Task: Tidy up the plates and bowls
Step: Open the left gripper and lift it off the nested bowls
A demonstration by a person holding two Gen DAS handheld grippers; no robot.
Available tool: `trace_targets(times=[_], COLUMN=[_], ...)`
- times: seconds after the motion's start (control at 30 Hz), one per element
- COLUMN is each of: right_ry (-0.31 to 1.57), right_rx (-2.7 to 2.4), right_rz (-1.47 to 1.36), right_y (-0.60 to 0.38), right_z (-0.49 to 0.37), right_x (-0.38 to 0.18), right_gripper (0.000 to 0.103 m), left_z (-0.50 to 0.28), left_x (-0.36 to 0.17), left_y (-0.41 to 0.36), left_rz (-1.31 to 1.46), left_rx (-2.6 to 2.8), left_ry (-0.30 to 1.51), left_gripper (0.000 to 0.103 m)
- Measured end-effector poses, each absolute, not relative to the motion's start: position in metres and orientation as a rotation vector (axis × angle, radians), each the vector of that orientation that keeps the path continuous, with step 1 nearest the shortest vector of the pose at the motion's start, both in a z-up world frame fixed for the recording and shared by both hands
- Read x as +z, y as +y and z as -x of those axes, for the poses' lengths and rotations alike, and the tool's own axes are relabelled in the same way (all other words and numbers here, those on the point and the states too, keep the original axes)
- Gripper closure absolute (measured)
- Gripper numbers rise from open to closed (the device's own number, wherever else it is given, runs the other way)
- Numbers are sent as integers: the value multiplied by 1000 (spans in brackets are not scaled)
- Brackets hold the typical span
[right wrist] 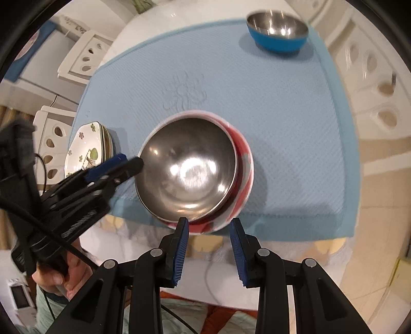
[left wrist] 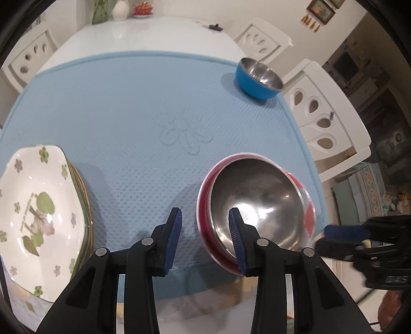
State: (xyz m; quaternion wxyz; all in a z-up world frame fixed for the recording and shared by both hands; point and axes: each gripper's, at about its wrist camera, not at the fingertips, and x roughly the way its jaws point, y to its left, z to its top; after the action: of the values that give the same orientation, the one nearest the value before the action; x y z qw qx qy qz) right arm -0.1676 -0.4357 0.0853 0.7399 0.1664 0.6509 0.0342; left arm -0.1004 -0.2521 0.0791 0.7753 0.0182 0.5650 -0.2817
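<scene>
Bowls make up most of the work here: a steel-lined red bowl (right wrist: 195, 172) sits near the lower middle of the right wrist frame, seemingly with a second bowl nested inside it, its rim tilted off-centre. That nesting is probably the tidy way to store them, and the pair lies near the mat's front edge, within easy reach. The left gripper (left wrist: 205, 240) hovers beside the bowl with its jaws apart and nothing between the pads; its right finger overlaps the rim in the left wrist view, but I cannot tell whether it touches. The right gripper (right wrist: 209, 250) hangs at the bowl's near edge, jaws apart and empty, the rim just ahead of its tips.

A blue bowl (left wrist: 259, 78) with a steel inside stands alone in the upper right, well apart, likely the next to join the stack. At lower left, the flowered plates (left wrist: 38, 218) are already piled, which suggests that half of the sorting is done.

Everything rests on a dimpled blue mat (left wrist: 133, 108) with an embossed flower, spread over a glossy white desk (left wrist: 154, 33). White carved chairs (left wrist: 321, 113) ring it, a white vase (left wrist: 120, 10) stands at the far end, and framed pictures (left wrist: 321, 10) hang on the wall.
</scene>
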Motion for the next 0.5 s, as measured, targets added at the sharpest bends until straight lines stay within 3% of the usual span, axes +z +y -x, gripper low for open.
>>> trace_targets(times=[0.17,0.5], right_ry=[1353,1227], right_rx=[68,59], right_rz=[-288,-166], right_y=[-433,-433], right_z=[167,157], right_x=[109,148], right_gripper=[71,69], left_z=[100,80], left_x=[86,155], left_y=[-254,-268], left_rz=[-24,-46], left_rx=[-614,-649], left_ry=[1202,1024], left_gripper=[68,68])
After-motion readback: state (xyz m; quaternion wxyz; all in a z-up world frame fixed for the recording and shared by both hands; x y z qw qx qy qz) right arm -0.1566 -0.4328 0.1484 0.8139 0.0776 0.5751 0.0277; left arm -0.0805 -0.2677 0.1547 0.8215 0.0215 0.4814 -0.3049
